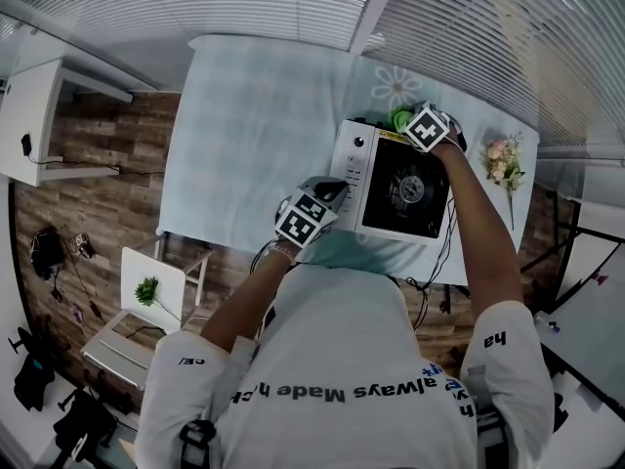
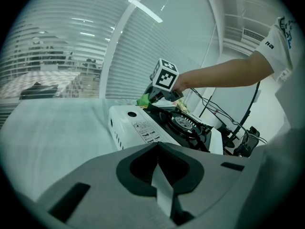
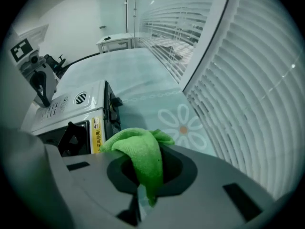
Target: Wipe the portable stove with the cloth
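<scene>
**Q:** Right gripper (image 3: 143, 199): finger state?

**A:** Pinched together on the green cloth (image 3: 143, 154). The cloth bunches up out of the jaws and droops forward.

**Q:** Cloth position relative to the stove (image 1: 405, 191)?

**A:** At the stove's far edge, beside the yellow label (contact with the surface cannot be confirmed). The person's right arm reaches across the black burner top to get there.

**Q:** Left gripper (image 2: 163, 192)?

**A:** Jaws together, with nothing between them. It hangs near the stove's near-left corner, at the white control-panel end, with the stove ahead of it.

**Q:** Stove location?

**A:** On the table (image 1: 254, 135), at the right part of its near edge. A flower print (image 3: 183, 123) lies on the tabletop beyond it, towards the blinds.
</scene>
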